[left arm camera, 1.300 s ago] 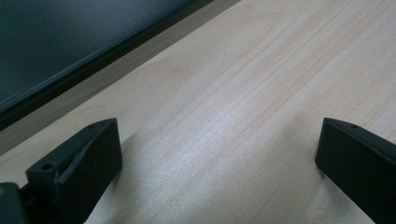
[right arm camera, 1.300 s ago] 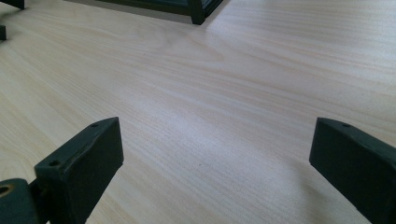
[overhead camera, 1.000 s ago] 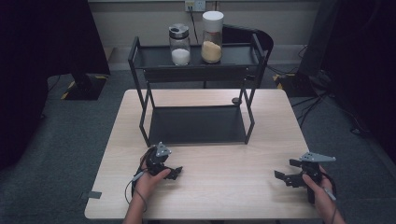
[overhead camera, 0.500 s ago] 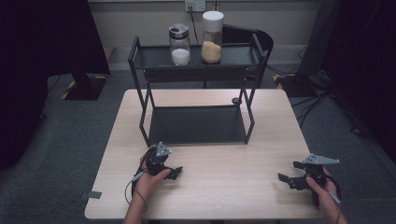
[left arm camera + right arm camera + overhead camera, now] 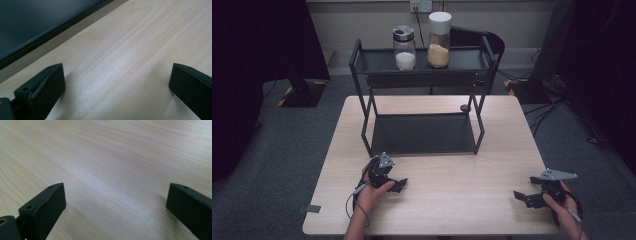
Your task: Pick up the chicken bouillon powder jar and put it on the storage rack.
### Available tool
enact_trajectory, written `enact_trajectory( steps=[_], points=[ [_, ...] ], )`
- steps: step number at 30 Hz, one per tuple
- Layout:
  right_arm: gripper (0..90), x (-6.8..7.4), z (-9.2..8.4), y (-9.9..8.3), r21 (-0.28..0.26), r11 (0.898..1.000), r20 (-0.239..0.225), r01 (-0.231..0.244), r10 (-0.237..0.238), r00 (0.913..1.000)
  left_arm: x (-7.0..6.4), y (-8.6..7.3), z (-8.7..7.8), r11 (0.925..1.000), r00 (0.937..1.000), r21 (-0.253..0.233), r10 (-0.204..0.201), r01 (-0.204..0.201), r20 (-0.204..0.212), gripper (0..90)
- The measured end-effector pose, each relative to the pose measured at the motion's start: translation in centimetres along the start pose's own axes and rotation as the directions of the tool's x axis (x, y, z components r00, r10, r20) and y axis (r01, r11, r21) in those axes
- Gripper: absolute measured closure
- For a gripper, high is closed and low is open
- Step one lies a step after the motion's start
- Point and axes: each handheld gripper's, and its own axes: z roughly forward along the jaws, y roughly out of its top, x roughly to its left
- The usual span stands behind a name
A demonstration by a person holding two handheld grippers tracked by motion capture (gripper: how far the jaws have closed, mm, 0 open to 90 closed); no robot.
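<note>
Both sets of tongs rest low on the bench (image 5: 437,200), spread wide and pinching nothing: the left tongs (image 5: 396,185) at the lower left of the high view, the right tongs (image 5: 524,196) at the lower right. They look parked at the near edge, leaving the middle free. The likely targets, a jar of white powder (image 5: 404,47) and a taller jar of tan grains (image 5: 439,40), stand side by side on the top shelf of the black rack (image 5: 362,100) in the upper centre, well apart from both hands, probably because no reach has begun.
</note>
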Motion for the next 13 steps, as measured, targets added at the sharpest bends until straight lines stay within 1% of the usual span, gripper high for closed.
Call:
enact_trajectory(
  steps=[3, 6, 9, 11, 12, 13],
  points=[
    [1.4, 0.1, -0.1, -0.1, 0.011, 1.0, -0.002, 0.024, -0.024, 0.9997, 0.0, 0.0, 0.0, 1.0, 1.0, 0.0, 0.0, 0.0, 0.0, 0.0],
    [1.2, 0.4, -0.2, 0.0, 0.027, 0.998, 0.005, 0.06, -0.06, 0.9982, 0.0, 0.0, 0.0, 1.0, 1.0, 0.0, 0.0, 0.0, 0.0, 0.0],
    [0.6, 1.1, -0.2, 0.1, 0.048, 0.993, 0.026, 0.112, -0.113, 0.9932, 0.0, 0.0, 0.0, 1.0, 1.0, 0.0, 0.0, 0.0, 0.0, 0.0],
    [0.0, 1.1, -0.1, 0.1, 0.048, 0.992, 0.02, 0.12, -0.121, 0.9925, 0.0, 0.0, 0.0, 1.0, 1.0, 0.001, 0.0, 0.0, -0.001, 0.0],
    [1.7, 1.2, -0.2, 0.3, 0.054, 0.992, 0.021, 0.114, -0.116, 0.9931, 0.0, 0.0, 0.0, 1.0, 1.0, 0.001, -0.003, 0.003, 0.001, 0.0],
    [3.3, 1.3, -0.3, 0.6, 0.048, 0.993, 0.02, 0.104, -0.105, 0.9943, 0.0, 0.3, -0.2, 0.9999, 1.0, 0.015, -0.001, 0.001, 0.001, 0.3]
  ],
)
